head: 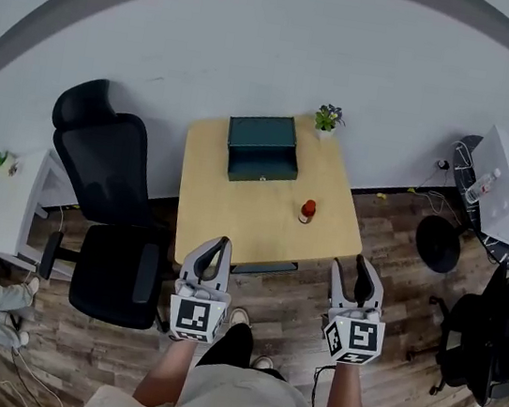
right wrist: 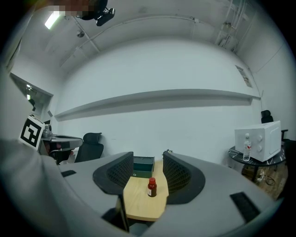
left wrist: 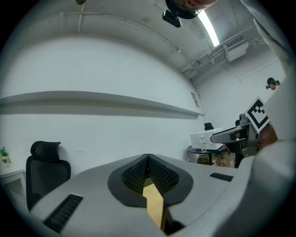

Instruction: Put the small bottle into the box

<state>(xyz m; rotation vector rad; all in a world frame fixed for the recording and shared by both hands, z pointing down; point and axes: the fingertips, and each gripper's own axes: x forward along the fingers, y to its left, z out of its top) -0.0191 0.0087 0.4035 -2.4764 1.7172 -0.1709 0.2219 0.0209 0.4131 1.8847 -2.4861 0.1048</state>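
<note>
Table (left wrist: 154, 203) shows only as a sliver past the closed left claw (left wrist: 148, 157); right claw (right wrist: 148, 159) gapes, seemingly empty.

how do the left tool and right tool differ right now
On the left tool the jaws meet at their tips; on the right tool they stand apart. Looking along the left tool, only a sliver of the wooden table shows between its jaws; the right tool frames the small bottle and the dark green box behind it. Both tools are empty and point level.
</note>
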